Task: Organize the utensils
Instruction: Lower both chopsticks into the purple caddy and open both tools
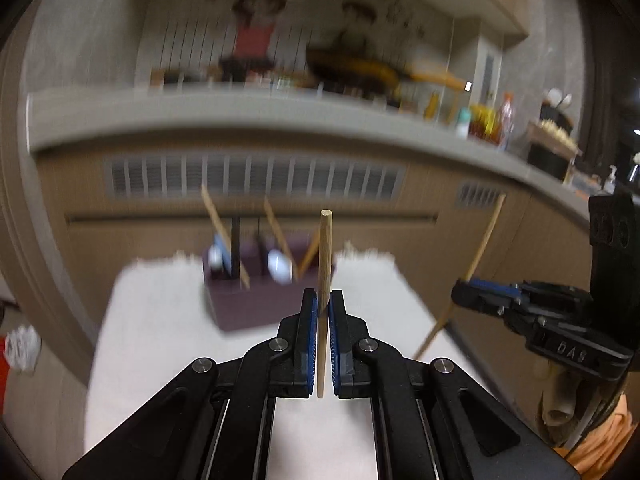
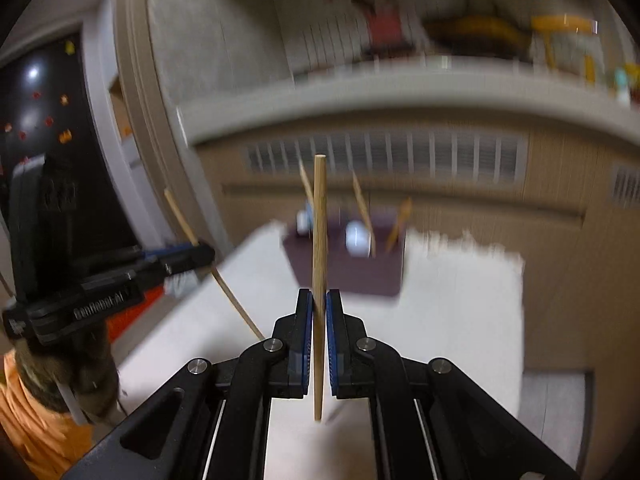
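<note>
Two chopsticks: one in each of my claws, both lifted above the table.
Left claw (image 1: 323,307): closed on a wooden chopstick (image 1: 324,264), blue pads pressing its lower half; the stick stands nearly upright, blunt end on top.
Right claw (image 2: 319,308): closed on a second chopstick (image 2: 319,240), also close to upright, thin end hanging below the pads.
Each claw seen from the other: from my left camera the right claw (image 1: 464,290) shows at the right edge of the table with its stick slanting up and to the right; from my right camera the left claw (image 2: 202,254) shows off the table's left edge with its stick slanting too.
Table (image 1: 168,320): white top, blurred.
Utensil box (image 1: 240,304): dark purple, at the far edge of the table, ahead of both claws and well apart from them.
Inside the box: several wooden sticks leaning at angles and two pale, rounded things I cannot make out through the blur.
Behind the table: a beige cabinet with vent slats (image 1: 256,178) under a grey counter (image 1: 280,118) crowded with blurred items.
Me: an orange sleeve (image 2: 28,420) shows behind the left claw.
</note>
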Available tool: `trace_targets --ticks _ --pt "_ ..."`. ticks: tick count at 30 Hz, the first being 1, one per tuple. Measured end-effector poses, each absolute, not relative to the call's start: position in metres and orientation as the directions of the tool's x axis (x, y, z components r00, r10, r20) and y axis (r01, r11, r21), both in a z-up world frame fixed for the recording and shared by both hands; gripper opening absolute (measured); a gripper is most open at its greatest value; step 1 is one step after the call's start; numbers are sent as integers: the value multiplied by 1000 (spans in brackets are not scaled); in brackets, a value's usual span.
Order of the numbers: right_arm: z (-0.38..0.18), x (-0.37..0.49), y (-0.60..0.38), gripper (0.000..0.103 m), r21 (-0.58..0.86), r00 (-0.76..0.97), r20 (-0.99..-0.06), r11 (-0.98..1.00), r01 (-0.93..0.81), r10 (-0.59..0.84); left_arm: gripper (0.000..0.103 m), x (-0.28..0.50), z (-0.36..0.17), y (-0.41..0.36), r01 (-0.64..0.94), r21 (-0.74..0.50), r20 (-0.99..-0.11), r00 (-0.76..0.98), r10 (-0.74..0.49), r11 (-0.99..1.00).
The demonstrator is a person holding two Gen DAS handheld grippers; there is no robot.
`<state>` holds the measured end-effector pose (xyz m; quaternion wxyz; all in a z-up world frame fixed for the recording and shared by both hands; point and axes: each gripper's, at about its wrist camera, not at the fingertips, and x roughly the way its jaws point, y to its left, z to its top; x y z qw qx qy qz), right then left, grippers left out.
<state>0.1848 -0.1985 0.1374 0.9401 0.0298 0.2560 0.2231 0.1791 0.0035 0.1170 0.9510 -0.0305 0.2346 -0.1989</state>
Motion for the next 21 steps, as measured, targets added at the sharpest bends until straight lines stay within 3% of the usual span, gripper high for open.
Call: trace_targets --ticks 4,11,17,21 --pt "203 203 -191 7 92 847 -357 917 -387 393 6 184 173 0 358 -87 -315 875 -366 930" --pt "251 246 -173 7 -5 901 -289 940 -341 325 6 221 225 -7 354 -17 -201 915 -350 935" --pt "241 299 -160 7 -22 898 -321 945 -325 301 6 268 225 3 327 -35 -194 925 -327 944" --pt "206 334 -159 7 1 870 -398 949 -316 291 6 312 197 16 307 -86 -268 909 -319 948"
